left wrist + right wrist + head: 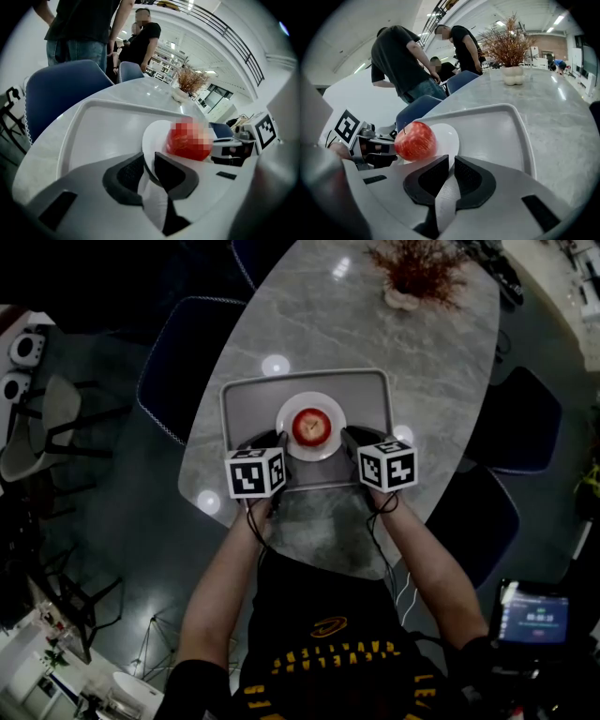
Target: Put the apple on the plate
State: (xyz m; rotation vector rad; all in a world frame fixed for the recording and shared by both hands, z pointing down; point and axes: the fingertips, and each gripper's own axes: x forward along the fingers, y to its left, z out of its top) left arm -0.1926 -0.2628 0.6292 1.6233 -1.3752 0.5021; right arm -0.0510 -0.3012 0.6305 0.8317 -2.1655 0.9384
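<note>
- Left tool (149, 160) sits at the near-left rim of the plate (286, 435). Its jaws are spread a little, with the rim between them but not pressed. Pull away crooked now and a jaw could catch that rim and drag the plate across the tray (242, 399).
- Now the apple (310, 427): it's already on the plate, dead centre, stalk up, so the job looks done. The danger from here is undoing it. It's round and nothing holds it, so any tilt or jolt of the plate would, I'd say, send it rolling off onto the tray.
- Right tool (451, 161) is at the near-right rim, jaws drawn to a thin slot with the rim in it. To me it looks like it's pinching the plate. With one side loose and this side gripped, a lift or twist here would tip the plate one-sidedly towards the left tool.
- Both tools crowd the apple closely, and a careless inward swing from either could knock it.
- The tray lies flat on the table (441, 352), so a runaway apple would most likely stop at its raised wall rather than reach the floor.
</note>
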